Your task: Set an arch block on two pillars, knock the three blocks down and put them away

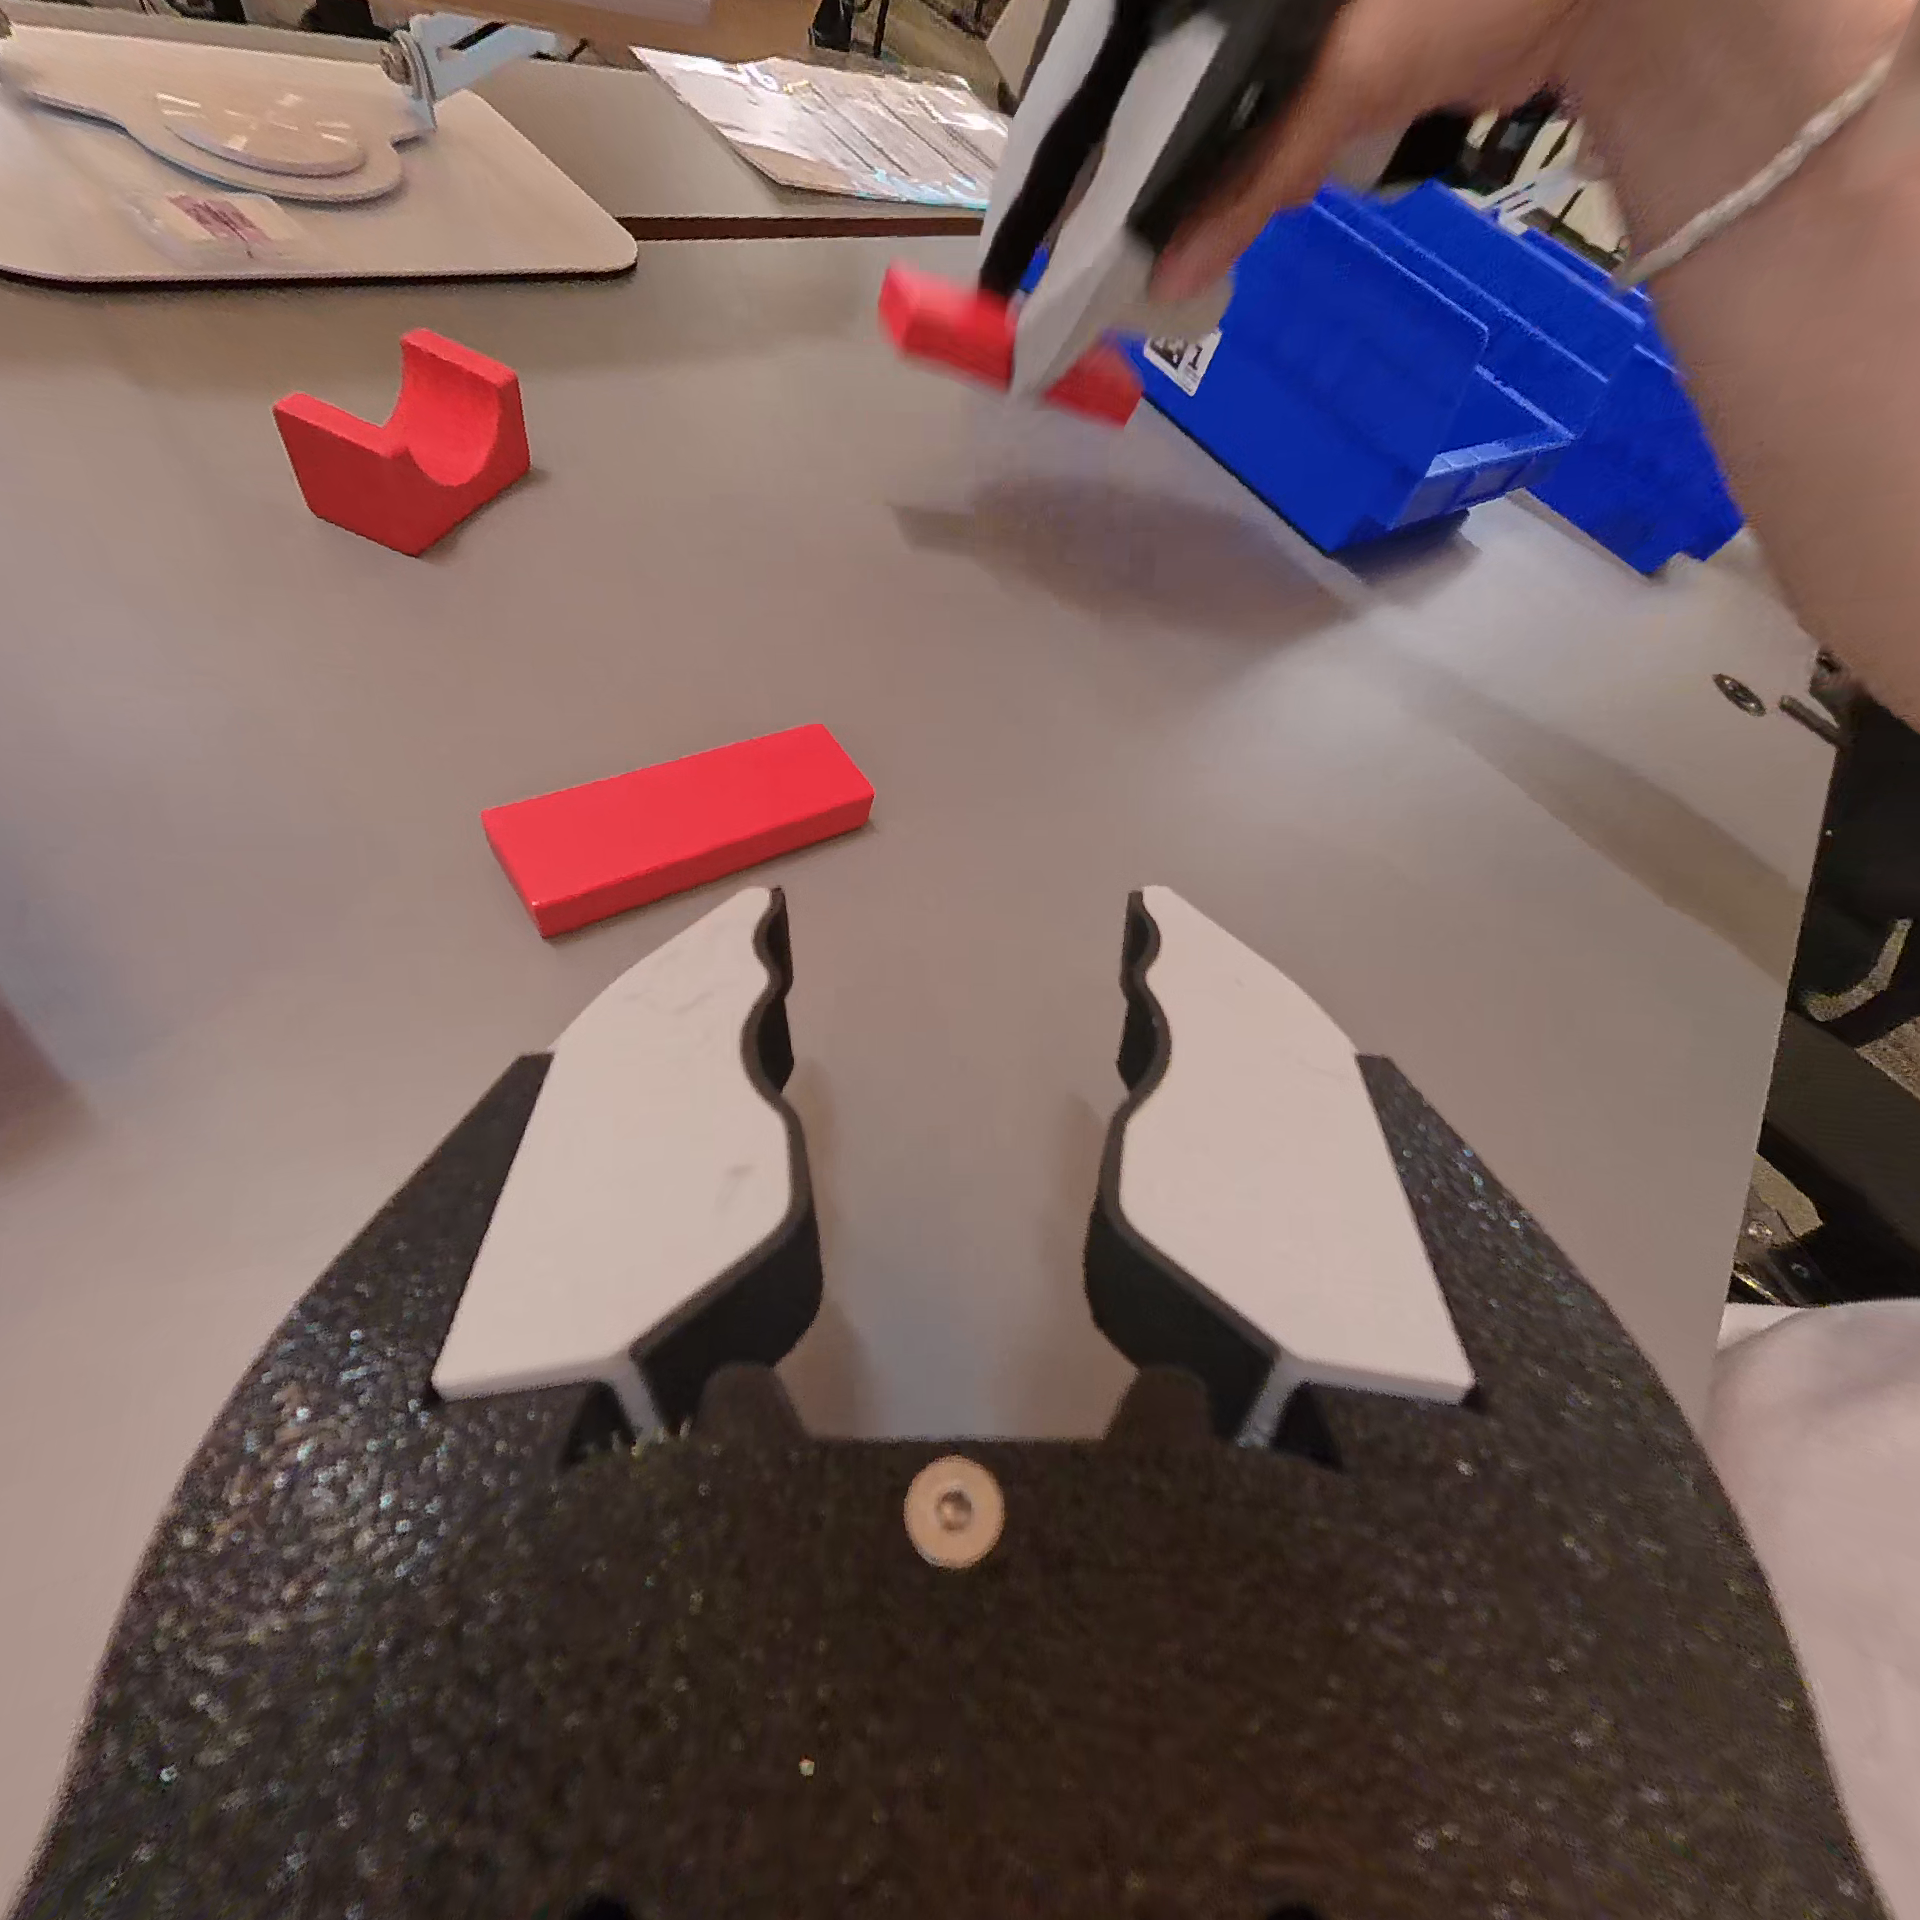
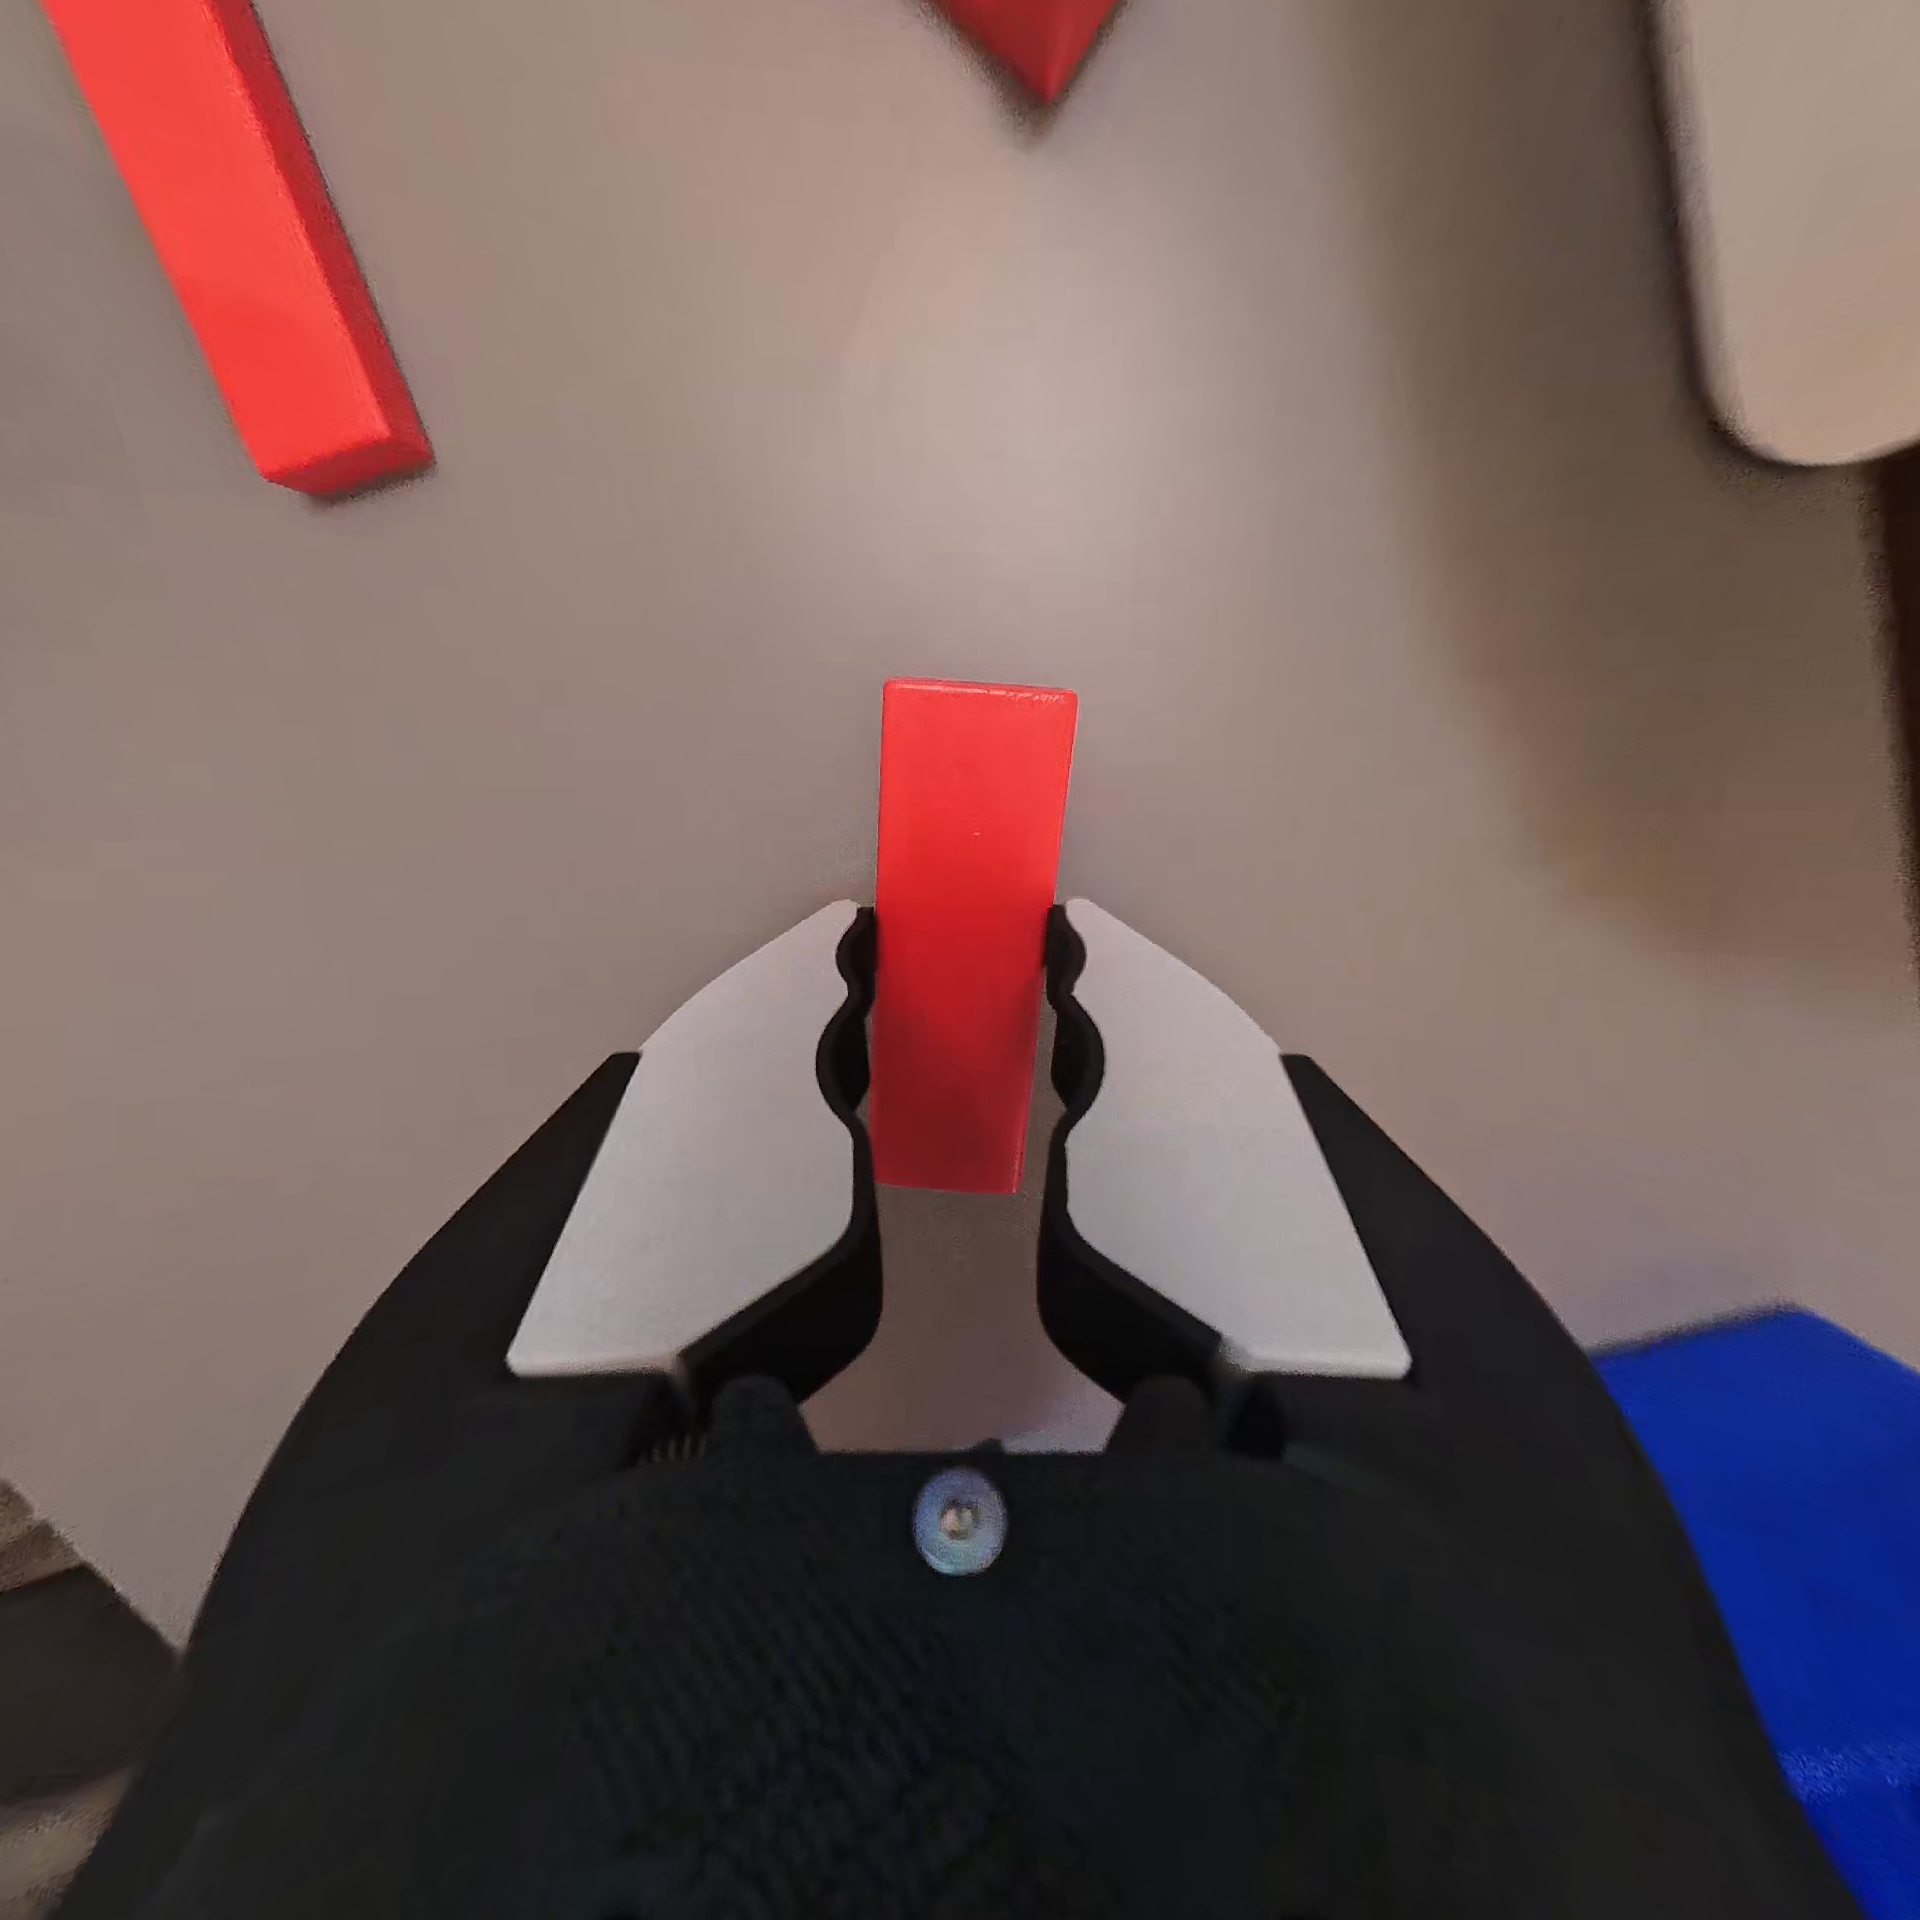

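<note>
My right gripper [image 2: 961, 920] is shut on a flat red block [image 2: 971, 831] and holds it above the grey table. In the left wrist view that gripper [image 1: 1023, 353] shows at the top with the same red block [image 1: 945, 322] in it, a hand around its body. My left gripper [image 1: 956, 904] is open and empty, low over the table. A second flat red block [image 1: 675, 821] lies just ahead and left of its left finger; it also shows in the right wrist view [image 2: 239, 249]. A red block with a half-round notch [image 1: 405, 447] stands farther left.
A blue plastic bin [image 1: 1403, 374] lies at the right, and its corner shows in the right wrist view [image 2: 1766, 1558]. A pale board [image 1: 312, 208] with a flat white fixture sits at the back left. Papers [image 1: 831, 125] lie at the back. The table's right edge [image 1: 1787, 883] drops off.
</note>
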`<state>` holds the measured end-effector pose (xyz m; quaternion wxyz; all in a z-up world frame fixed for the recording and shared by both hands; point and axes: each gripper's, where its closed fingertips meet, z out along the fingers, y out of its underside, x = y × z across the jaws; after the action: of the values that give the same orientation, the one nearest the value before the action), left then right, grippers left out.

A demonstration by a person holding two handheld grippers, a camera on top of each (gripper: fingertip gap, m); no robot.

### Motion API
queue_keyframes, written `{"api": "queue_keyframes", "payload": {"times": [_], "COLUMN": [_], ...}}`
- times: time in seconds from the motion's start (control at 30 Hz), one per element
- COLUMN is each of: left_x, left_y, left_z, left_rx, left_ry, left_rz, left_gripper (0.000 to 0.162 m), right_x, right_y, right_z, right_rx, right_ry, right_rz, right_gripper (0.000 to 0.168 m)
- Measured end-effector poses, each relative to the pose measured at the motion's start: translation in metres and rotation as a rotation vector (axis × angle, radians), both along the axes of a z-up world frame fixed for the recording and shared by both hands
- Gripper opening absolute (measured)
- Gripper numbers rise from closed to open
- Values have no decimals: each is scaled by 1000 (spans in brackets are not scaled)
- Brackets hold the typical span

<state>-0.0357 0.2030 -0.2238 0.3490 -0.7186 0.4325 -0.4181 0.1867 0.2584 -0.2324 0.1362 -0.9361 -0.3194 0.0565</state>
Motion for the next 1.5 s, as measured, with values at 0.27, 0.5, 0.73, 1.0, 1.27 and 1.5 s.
{"api": "queue_keyframes", "payload": {"times": [0.27,0.5,0.73,1.0,1.27,1.5], "left_x": [4,11,8,5,8,8], "left_y": [1,-6,-3,-4,-5,-7], "left_z": [2,3,4,2,2,3], "left_rx": [-3,-20,-35,-34,-38,-34], "left_ry": [-10,-28,-31,-15,-10,-6], "left_rz": [-4,-28,-8,4,-1,-5], "left_gripper": [61,61,60,60,60,61], "right_x": [139,236,247,244,243,257], "right_y": [-34,-65,-74,-75,-76,-63], "right_z": [110,53,-15,-49,-54,52], "right_rx": [140,61,-54,-133,-134,160], "right_ry": [-66,11,31,3,-20,-62], "right_rz": [-361,-660,-694,-648,-616,-660], "right_gripper": [32,32,32,32,33,66]}}
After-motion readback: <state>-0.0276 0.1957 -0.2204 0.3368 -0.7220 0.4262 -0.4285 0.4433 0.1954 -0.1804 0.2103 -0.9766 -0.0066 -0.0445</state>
